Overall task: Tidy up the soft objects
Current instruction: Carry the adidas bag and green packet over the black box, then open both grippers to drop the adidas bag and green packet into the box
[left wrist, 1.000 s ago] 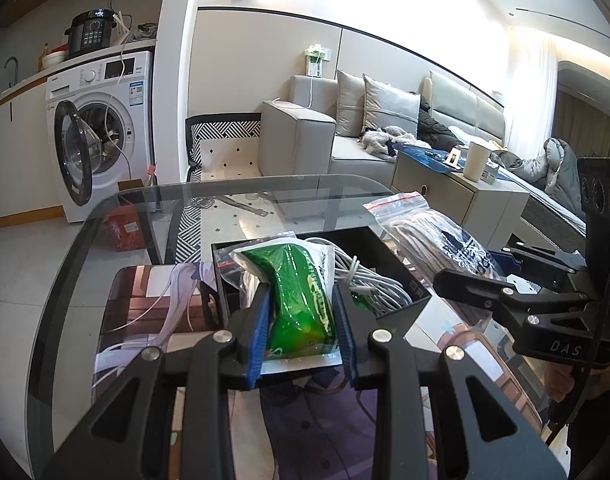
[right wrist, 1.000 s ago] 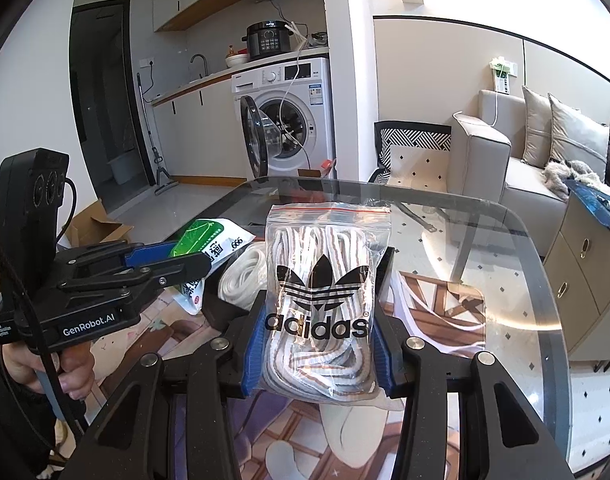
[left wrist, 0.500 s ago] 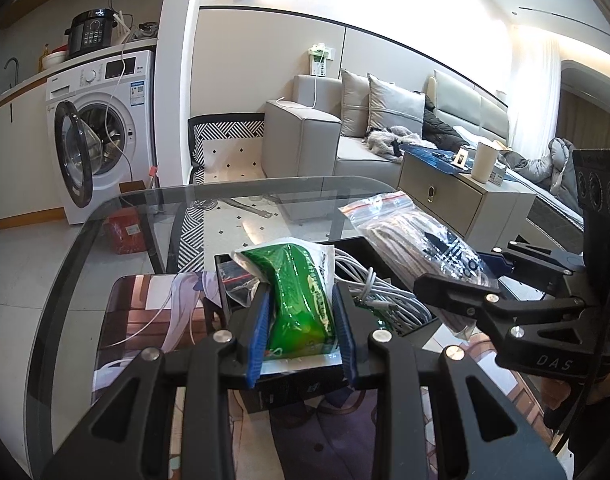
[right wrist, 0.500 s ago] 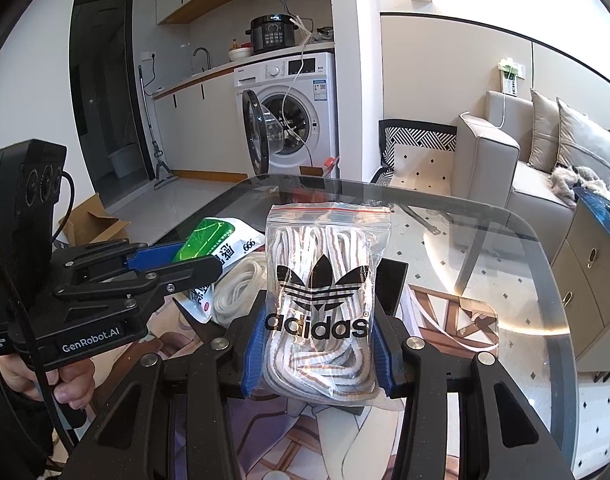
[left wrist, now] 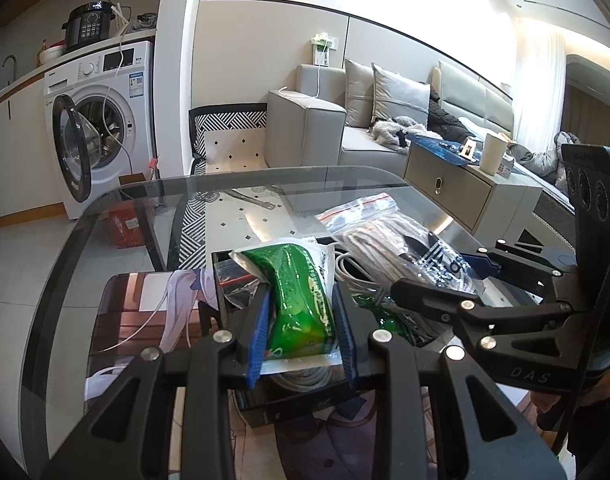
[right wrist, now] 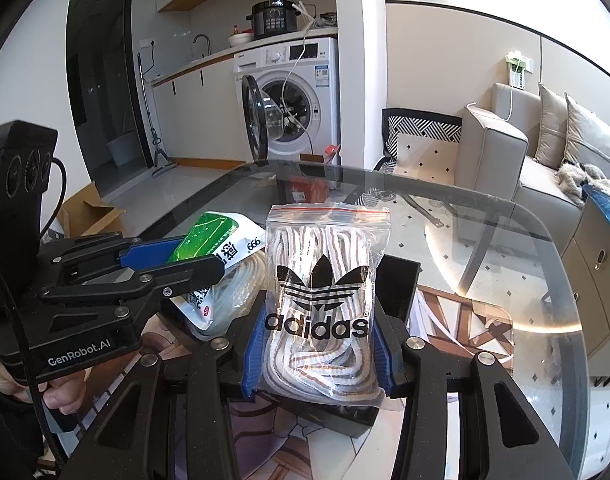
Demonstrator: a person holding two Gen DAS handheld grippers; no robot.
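Note:
My left gripper [left wrist: 301,334] is shut on a green and white plastic packet [left wrist: 301,304] and holds it over a black box [left wrist: 273,404] on the glass table. My right gripper [right wrist: 317,354] is shut on a clear zip bag of striped laces with an adidas logo [right wrist: 323,300], held over the same black box [right wrist: 399,288]. The lace bag [left wrist: 405,248] shows at the right in the left wrist view. The green packet [right wrist: 209,240] and left gripper [right wrist: 173,264] show at the left in the right wrist view. A coil of white cable [left wrist: 369,276] lies in the box.
The glass table [right wrist: 505,248] has a rounded rim and a picture mat [left wrist: 133,320] under the box. Behind stand a washing machine [left wrist: 101,120] with its door open, a grey sofa [left wrist: 345,136] and a low cabinet [left wrist: 465,188].
Both grippers have moved forward over the black box, so the box now lies under the packet and the lace bag. The two grippers are closer together. Both grips are unchanged.

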